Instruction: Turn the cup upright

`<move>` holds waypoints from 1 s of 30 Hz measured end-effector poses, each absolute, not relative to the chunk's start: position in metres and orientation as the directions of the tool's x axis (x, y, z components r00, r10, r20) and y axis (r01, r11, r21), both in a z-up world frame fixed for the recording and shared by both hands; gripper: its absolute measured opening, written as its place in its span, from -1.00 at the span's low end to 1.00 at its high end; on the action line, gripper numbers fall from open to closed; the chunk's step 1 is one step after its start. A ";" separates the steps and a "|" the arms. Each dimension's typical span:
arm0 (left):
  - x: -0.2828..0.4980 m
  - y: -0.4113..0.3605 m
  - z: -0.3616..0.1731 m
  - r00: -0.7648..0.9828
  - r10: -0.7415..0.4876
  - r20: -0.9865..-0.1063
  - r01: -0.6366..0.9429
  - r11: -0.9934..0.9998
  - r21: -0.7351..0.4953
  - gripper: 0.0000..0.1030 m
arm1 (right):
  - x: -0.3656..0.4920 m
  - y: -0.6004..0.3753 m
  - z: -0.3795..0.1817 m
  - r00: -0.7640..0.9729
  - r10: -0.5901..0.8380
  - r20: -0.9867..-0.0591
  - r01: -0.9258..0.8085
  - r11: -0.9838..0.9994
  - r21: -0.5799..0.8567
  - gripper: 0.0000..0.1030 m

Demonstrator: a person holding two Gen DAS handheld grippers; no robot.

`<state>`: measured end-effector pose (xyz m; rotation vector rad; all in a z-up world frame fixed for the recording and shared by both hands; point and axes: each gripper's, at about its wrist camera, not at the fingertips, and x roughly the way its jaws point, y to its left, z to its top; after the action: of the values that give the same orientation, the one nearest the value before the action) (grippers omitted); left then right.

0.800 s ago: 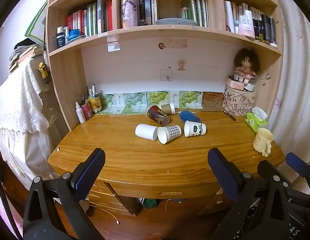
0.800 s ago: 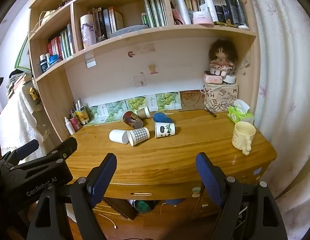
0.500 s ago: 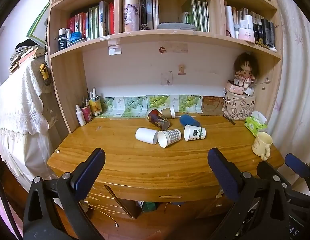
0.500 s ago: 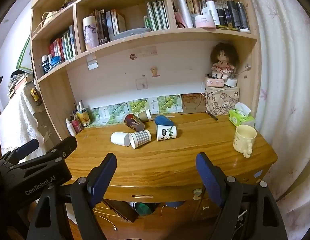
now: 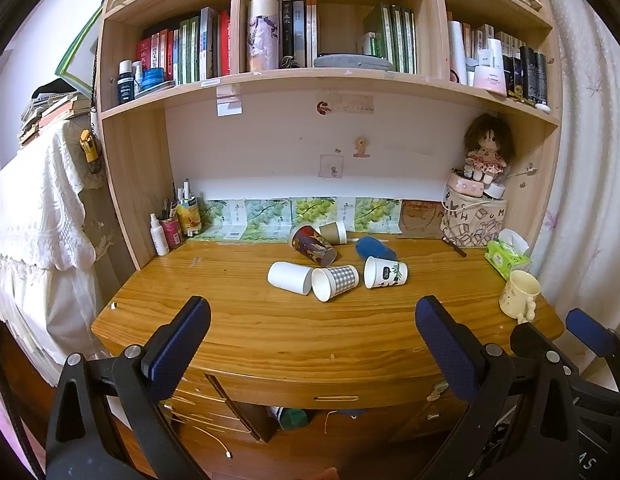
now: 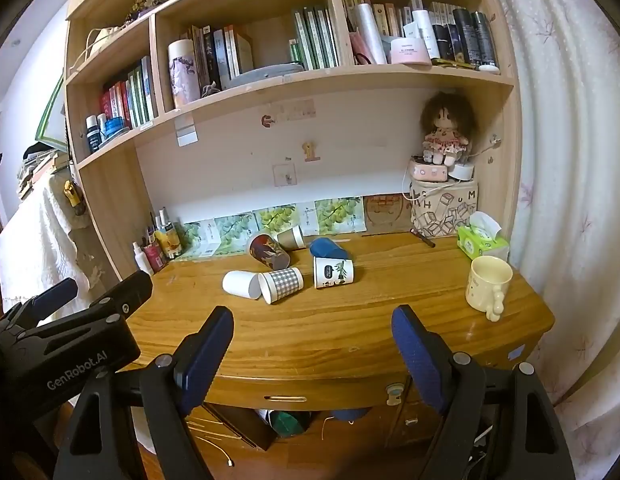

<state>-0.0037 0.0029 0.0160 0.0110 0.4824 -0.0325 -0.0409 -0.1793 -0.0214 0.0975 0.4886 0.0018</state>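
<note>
Lying on their sides mid-desk (image 5: 237, 332) are six paper cups: white cup (image 5: 289, 277), checked cup (image 5: 334, 282), leaf-print cup (image 5: 385, 273), dark patterned cup (image 5: 313, 241), brown cup (image 5: 334, 233), blue cup (image 5: 374, 249). None is standing upright yet. Left gripper (image 5: 310, 344) and right gripper (image 6: 310, 348) are hovering short of the desk edge, jaws apart, holding nothing. Flipping is judged not begun.

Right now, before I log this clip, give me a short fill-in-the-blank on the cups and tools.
1. The checked paper cup lies on its ____.
2. The only upright cup is the cream ____ at the desk's right end.
3. Both the left tool and right tool are ____.

Missing: side; mug; open
</note>
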 end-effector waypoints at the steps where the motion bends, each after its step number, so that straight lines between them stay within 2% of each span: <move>1: -0.005 0.003 0.017 0.887 -0.032 -0.462 0.035 0.999 -0.002 0.99 | -0.041 -0.180 -0.021 0.883 0.027 -0.468 0.020 0.995 0.095 0.59; 17: -0.023 0.003 0.018 0.889 -0.031 -0.457 0.015 0.999 -0.039 0.99 | -0.052 -0.186 -0.020 0.885 0.058 -0.463 -0.009 0.994 0.108 0.59; 24: -0.019 0.011 0.014 0.876 -0.003 -0.482 -0.020 0.999 -0.043 0.99 | -0.051 -0.201 -0.022 0.883 0.072 -0.464 0.014 0.984 0.179 0.59; 30: -0.007 0.015 0.009 0.863 -0.001 -0.505 -0.029 0.998 -0.051 0.99 | -0.041 -0.201 -0.027 0.869 0.078 -0.488 0.013 0.984 0.180 0.59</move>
<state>-0.0068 0.0151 0.0088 -0.0579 0.5292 0.0151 -0.0414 -0.2007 -0.0272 0.1807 0.5170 0.0343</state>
